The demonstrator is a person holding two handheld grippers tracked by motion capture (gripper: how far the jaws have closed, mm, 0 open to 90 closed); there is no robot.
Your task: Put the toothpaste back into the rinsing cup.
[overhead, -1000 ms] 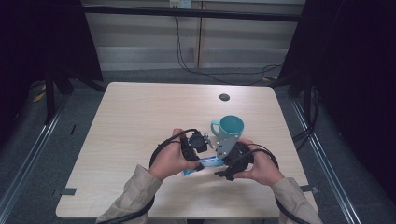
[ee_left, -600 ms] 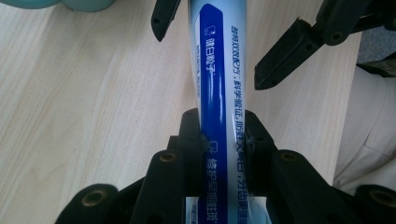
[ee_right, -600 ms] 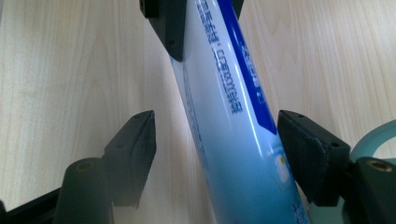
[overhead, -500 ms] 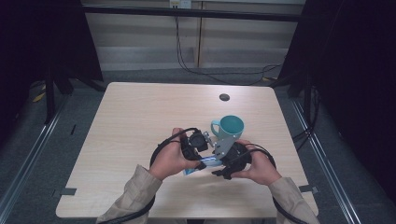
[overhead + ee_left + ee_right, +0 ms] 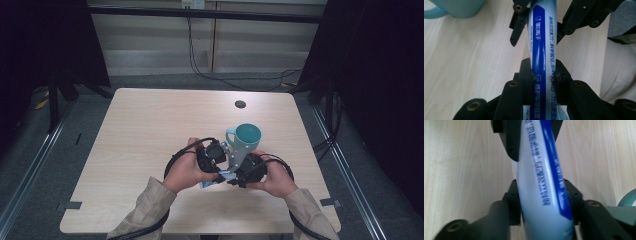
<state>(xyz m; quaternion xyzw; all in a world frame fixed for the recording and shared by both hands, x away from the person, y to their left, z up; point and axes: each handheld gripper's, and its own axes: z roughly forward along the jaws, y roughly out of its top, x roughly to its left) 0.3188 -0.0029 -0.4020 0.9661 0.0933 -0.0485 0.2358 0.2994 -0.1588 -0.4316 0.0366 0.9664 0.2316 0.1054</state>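
Both grippers' black fingers [image 5: 525, 75] pinch glossy blue-white tube [image 5: 540, 50].

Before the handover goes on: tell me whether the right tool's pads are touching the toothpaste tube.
Touching. In the right gripper view, the right tool, whose jaws have just been closing, has both pads pressed against the sides of the toothpaste tube, with no gap visible.

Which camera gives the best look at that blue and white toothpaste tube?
The left gripper view: the toothpaste tube runs sharp down its middle, print readable. The right gripper view shows it blurred; the high view shows a sliver between the hands.
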